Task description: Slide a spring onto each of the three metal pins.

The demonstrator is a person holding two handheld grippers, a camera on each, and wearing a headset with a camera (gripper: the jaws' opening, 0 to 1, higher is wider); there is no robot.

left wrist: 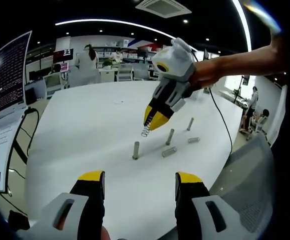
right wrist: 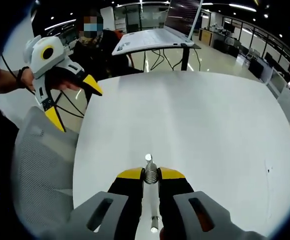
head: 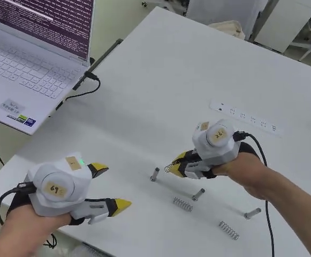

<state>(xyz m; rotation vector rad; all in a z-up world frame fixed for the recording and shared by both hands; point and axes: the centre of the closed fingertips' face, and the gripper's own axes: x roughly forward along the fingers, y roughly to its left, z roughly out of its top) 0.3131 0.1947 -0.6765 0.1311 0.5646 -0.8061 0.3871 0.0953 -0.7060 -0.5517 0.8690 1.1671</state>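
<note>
The right gripper (head: 180,164) is pressed together on a spring (right wrist: 150,173). It pinches the coil partway along, so the free end pokes out past the yellow tips. I take that as deliberate, since it leaves the open end clear to drop over a pin. The gripper tilts downward toward the white desk (head: 160,85), and just ahead of its tips and a little below them stands the nearest pin (head: 154,174), upright. In the right gripper view the pin's bright top sits right beyond the spring's end, nearly in line with it, though the two look apart. By my reckoning nothing is threaded yet.

Back behind those tips, on the person's side, a second pin (head: 198,194) and a third pin (head: 252,213) are bare. A loose spring (head: 182,203) lies just beside the second pin and the last spring (head: 228,229) lies near the third, each within easy reach for the later turns.

The left gripper (head: 111,186) is spread wide and holds nothing. It hangs well apart from the nearest pin with its tips aimed that way, probably waiting in case the pin needs steadying.
</note>
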